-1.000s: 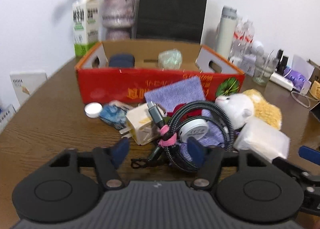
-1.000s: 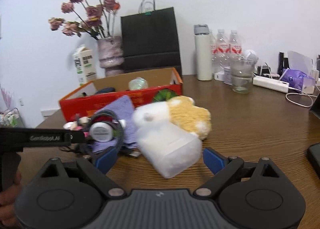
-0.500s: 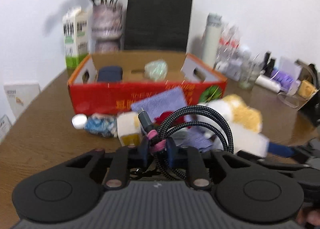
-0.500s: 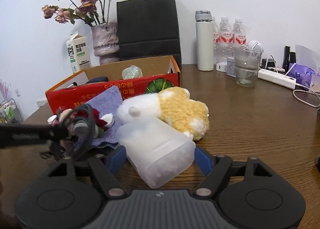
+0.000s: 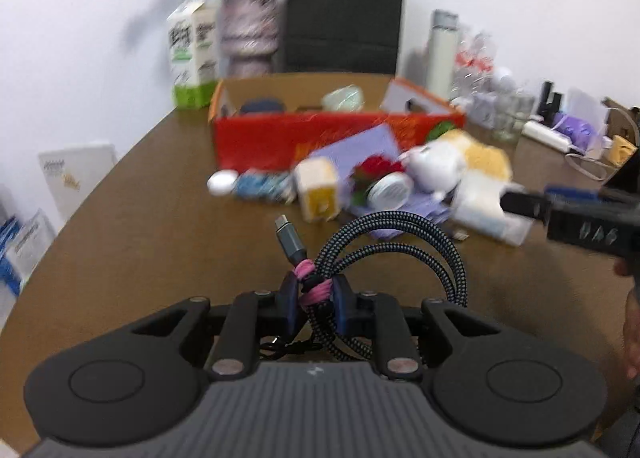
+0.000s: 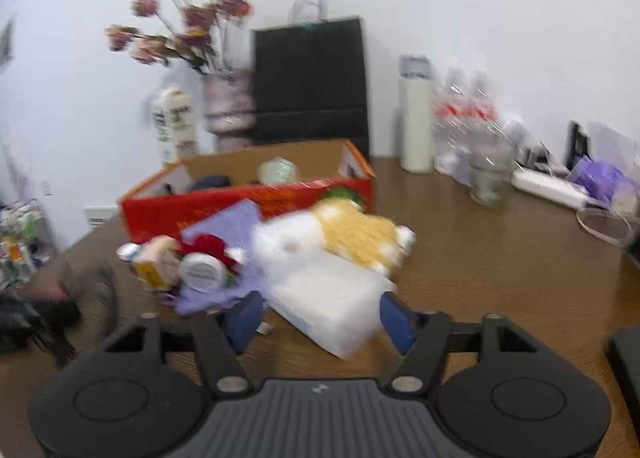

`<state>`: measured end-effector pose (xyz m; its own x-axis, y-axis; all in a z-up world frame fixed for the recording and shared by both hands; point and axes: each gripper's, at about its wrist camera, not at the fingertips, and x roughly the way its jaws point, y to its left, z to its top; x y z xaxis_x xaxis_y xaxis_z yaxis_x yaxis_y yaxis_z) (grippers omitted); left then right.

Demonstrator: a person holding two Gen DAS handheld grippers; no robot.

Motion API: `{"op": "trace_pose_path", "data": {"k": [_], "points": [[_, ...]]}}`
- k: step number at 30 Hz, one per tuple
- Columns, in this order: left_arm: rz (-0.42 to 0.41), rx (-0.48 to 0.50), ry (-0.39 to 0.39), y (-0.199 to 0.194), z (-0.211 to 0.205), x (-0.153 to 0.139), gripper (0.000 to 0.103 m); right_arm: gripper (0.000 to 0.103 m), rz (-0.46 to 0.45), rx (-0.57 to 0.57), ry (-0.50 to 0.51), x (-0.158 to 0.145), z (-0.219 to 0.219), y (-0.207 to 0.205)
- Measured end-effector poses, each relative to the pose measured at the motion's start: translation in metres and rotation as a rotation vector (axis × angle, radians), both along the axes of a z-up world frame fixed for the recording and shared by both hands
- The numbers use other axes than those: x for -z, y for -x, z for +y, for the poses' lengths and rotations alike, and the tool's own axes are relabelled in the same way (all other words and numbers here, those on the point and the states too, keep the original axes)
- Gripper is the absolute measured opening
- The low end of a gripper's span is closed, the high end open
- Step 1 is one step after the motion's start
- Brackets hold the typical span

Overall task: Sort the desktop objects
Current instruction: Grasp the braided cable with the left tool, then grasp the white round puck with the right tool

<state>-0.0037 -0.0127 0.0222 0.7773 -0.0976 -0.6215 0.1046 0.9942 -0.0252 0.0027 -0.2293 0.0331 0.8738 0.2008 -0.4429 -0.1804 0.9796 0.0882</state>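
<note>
My left gripper point(image 5: 316, 296) is shut on a coiled black braided cable point(image 5: 400, 234), clamped at its pink tie and held above the table, nearer than the pile. A soft white tissue pack point(image 6: 328, 302) lies between the fingers of my right gripper point(image 6: 320, 318). Its jaws are closing and both pads touch the pack's sides. The same pack point(image 5: 484, 206) shows at the right of the left wrist view. Behind the pile stands a red cardboard box point(image 6: 240, 206) with a few items inside.
The pile holds a white-and-yellow plush toy point(image 6: 360, 230), a purple cloth point(image 6: 228, 226), a round white tin point(image 6: 202, 270) and a yellow-white charger cube point(image 5: 320, 190). A milk carton point(image 5: 192, 54), vase, black bag point(image 5: 344, 14), bottles and a glass point(image 6: 488, 174) line the back.
The left jaws shut on the cable at its pink tie and drew it back out of the pile. The right jaws narrowed around the tissue pack until they touched it.
</note>
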Motion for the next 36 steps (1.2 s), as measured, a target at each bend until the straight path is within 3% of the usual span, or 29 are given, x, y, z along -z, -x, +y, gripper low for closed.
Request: {"op": "trace_pose_path", "data": {"k": [4,8,9,10,11,13,17,19,21,25,30,33,36], "points": [[0.017,-0.074,0.004,-0.005,0.023,0.003,0.019,0.061,0.029,-0.131,-0.023,0.001,0.039,-0.028],[-0.008,-0.125,-0.021,-0.007,0.039,0.000,0.019,0.055,0.061,-0.116,0.046,0.010,0.077,-0.066],[-0.010,-0.131,-0.022,-0.007,0.042,-0.001,0.019,0.052,0.079,-0.098,0.054,0.014,0.082,-0.074],[-0.008,-0.133,-0.018,-0.006,0.045,0.000,0.019,0.037,0.108,-0.080,0.044,0.019,0.085,-0.081],[-0.005,-0.134,-0.012,-0.007,0.047,0.000,0.019,0.038,0.136,-0.075,0.006,0.023,0.085,-0.087],[-0.005,-0.129,-0.007,-0.006,0.046,0.000,0.019,0.037,0.140,-0.099,0.018,0.022,0.085,-0.081],[-0.014,-0.078,0.036,-0.005,0.044,-0.003,0.019,0.037,0.136,-0.277,0.336,0.023,0.104,-0.035],[-0.025,-0.015,0.098,-0.005,0.039,-0.006,0.019,0.037,0.196,-0.401,0.317,0.021,0.100,-0.016],[-0.015,0.031,0.118,-0.009,0.028,-0.005,0.019,0.037,0.230,-0.416,0.313,0.017,0.096,-0.006],[-0.008,0.030,0.083,-0.016,0.011,-0.004,0.020,0.037,0.229,-0.398,0.305,0.015,0.089,0.010],[-0.017,0.066,0.018,-0.006,0.003,-0.003,0.020,0.037,0.247,-0.362,0.171,0.009,0.057,0.032],[-0.013,0.146,0.059,0.000,-0.009,-0.003,0.020,0.037,0.216,-0.337,0.236,0.012,0.065,0.037],[-0.021,0.146,-0.043,-0.002,-0.029,0.004,0.020,0.036,0.190,-0.337,0.270,0.015,0.072,0.038]]}}
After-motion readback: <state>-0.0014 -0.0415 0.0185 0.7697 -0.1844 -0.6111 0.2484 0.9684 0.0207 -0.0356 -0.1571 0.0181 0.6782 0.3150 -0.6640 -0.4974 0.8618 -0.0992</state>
